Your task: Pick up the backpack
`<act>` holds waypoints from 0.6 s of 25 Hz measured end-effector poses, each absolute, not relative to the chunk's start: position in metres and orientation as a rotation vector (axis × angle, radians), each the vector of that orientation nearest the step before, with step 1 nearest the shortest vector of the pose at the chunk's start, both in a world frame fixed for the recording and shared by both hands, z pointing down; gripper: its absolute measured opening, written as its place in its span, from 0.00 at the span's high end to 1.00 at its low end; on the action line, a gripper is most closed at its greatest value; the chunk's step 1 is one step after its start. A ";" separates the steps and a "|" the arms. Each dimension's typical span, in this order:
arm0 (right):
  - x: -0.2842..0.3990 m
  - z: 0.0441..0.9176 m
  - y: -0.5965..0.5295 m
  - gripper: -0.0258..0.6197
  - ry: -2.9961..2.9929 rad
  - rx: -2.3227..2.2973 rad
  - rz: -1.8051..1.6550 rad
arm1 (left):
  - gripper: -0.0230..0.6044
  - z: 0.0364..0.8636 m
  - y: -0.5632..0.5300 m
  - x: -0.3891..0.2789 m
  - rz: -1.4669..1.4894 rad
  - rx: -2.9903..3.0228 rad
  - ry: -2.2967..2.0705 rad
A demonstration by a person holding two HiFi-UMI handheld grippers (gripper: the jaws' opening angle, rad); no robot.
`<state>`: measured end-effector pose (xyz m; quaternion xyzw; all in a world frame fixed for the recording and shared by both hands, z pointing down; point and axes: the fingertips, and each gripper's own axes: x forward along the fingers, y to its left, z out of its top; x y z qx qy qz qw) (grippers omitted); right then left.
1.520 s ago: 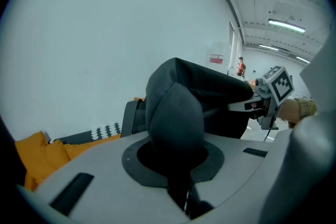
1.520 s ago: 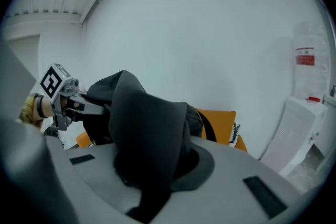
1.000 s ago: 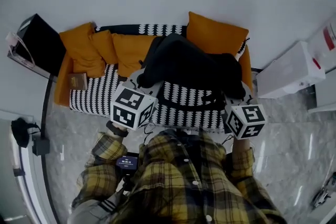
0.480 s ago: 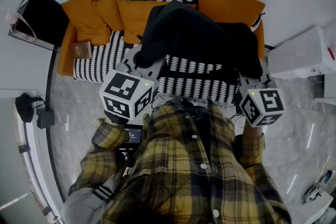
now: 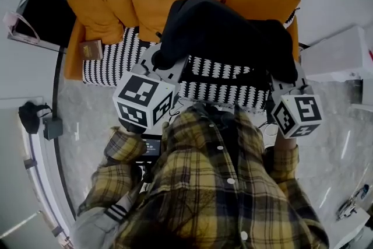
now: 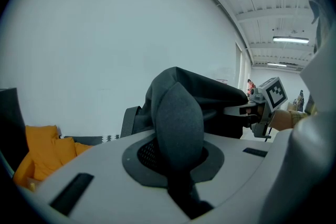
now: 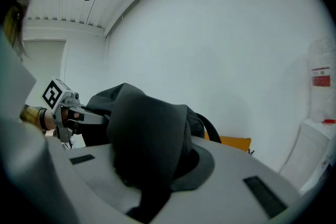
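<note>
The black backpack [image 5: 224, 38] hangs between my two grippers, in front of the sofa's seat. My left gripper [image 5: 162, 64] is shut on a fold of its dark fabric [image 6: 176, 118] at the left end. My right gripper [image 5: 287, 80] is shut on another fold [image 7: 149, 134] at the right end. In the left gripper view the right gripper's marker cube [image 6: 274, 93] shows beyond the bag. The left gripper's cube [image 7: 52, 94] shows likewise in the right gripper view. A black strap [image 5: 250, 72] runs below the bag's body. The fingertips are hidden by the fabric.
Behind the bag is a sofa with a black-and-white patterned cover [image 5: 111, 61] and orange cushions [image 5: 99, 6]. A small brown book [image 5: 92, 51] lies at its left end. A black bag [image 5: 44, 14] stands at the left and a white box [image 5: 344, 52] at the right.
Both grippers keep their hold on the backpack. The head view has shifted, so the sofa and bag sit higher in the picture than a second ago.
</note>
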<state>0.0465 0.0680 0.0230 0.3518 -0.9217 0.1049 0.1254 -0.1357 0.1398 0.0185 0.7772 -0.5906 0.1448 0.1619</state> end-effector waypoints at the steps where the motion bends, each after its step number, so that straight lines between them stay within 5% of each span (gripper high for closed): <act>1: 0.046 0.023 0.068 0.90 -2.685 1.022 0.304 | 0.89 0.019 0.140 -0.136 0.412 2.219 -1.686; 15: 0.036 0.028 0.067 0.90 -2.673 1.020 0.306 | 0.89 0.022 0.137 -0.146 0.429 2.232 -1.683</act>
